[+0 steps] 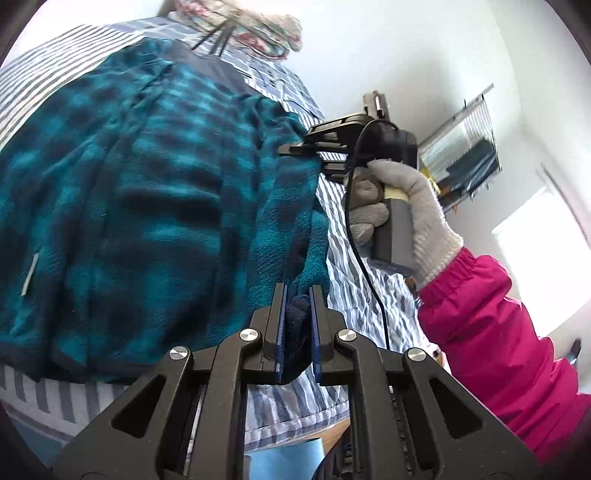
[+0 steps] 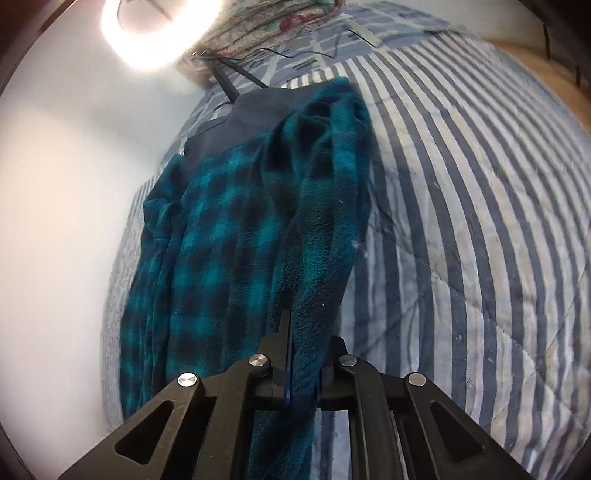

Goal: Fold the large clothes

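A large teal and black plaid fleece garment [image 1: 129, 192] lies on a blue and white striped bedspread [image 1: 365, 266]. My left gripper [image 1: 298, 295] is shut on a dark edge of the fleece. In the left wrist view my right gripper [image 1: 314, 149], held by a white-gloved hand [image 1: 410, 206], grips the same raised fold farther up. In the right wrist view my right gripper [image 2: 306, 332] is shut on the fleece [image 2: 229, 221], whose fold drapes over its right finger. A navy panel [image 2: 243, 118] is at the garment's far end.
The striped bedspread [image 2: 461, 221] extends widely right of the fleece. A floral quilt [image 2: 266, 22] and dark cables [image 2: 236, 74] lie at the far end of the bed. A white wall [image 2: 55, 221] runs along the left. A pink sleeve [image 1: 495, 332] crosses the right side.
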Demonstrator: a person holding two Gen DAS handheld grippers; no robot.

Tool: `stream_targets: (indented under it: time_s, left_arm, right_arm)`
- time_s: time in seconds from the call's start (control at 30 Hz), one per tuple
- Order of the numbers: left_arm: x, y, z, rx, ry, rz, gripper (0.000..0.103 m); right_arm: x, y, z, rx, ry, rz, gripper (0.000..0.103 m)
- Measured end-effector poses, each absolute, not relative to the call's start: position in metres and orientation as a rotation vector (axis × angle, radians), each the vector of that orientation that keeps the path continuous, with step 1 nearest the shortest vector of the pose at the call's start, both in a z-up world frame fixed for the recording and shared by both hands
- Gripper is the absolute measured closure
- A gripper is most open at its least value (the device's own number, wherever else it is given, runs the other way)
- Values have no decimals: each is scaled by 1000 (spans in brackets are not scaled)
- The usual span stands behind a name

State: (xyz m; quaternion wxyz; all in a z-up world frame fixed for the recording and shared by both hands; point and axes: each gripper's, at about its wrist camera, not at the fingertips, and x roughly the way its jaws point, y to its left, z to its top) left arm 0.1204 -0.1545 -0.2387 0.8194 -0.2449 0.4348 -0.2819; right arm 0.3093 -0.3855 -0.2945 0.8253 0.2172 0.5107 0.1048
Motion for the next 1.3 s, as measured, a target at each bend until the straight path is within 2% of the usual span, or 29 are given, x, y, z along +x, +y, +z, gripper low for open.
stream_targets:
  time_s: [0.13,0.33,0.6,0.67,0.77,0.83,1.03,1.2,1.3]
  left_arm:
    - [118,-132,-241,-565,919,-571,94]
    - [111,-102,-249,-605,922,-523,94]
    - [108,-64,-273,-643,963,-416,94]
    - [108,-59,-278,-650,971,-405,94]
    - [107,-58,-280,-646,974,-405,94]
    - [104,-57,-280,-643,973,-408,94]
    - [99,-53,-277,-651,964,-404,94]
    - [97,-54,-279,-641,969,-395,94]
    - [103,-57,-278,-622,967,-383,94]
  right_arm:
    - [316,-340,-268,271,1075,196,97]
    - [323,-272,-259,61,1075,222,97]
    - [335,-178,-296,-178,1114,254,97]
    - [335,-170,-306,-208,1119,247,94]
    - [333,-175,-303,-174,1103,302,79]
    - [329,-186,-294,-122,1106,350,74]
    - [293,-257,-250,117,988,448,73]
    - [275,-284,-252,55,949,307,72]
    - [281,-295,-260,132,955,314,72]
